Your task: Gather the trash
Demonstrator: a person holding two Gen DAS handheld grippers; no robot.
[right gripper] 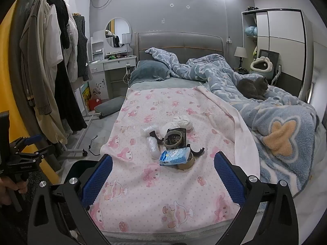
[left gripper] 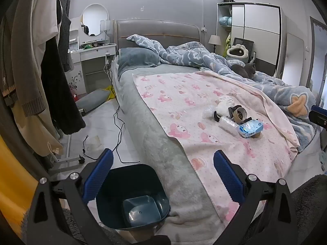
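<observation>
Right gripper [right gripper: 163, 175] jaws spread, empty; trash pile [right gripper: 173, 145] just beyond.

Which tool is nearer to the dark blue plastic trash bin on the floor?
Left. The left tool, open, hovers just above the dark blue plastic trash bin beside the bed. The right tool, also open, is over the pink blanket, facing the trash pile.

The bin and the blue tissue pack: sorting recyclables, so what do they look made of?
The bin looks like moulded hard plastic, dark teal with a soft sheen on its smooth walls. The blue tissue pack seems wrapped in thin glossy plastic film, printed and slightly crinkled; its contents are not visible.
</observation>
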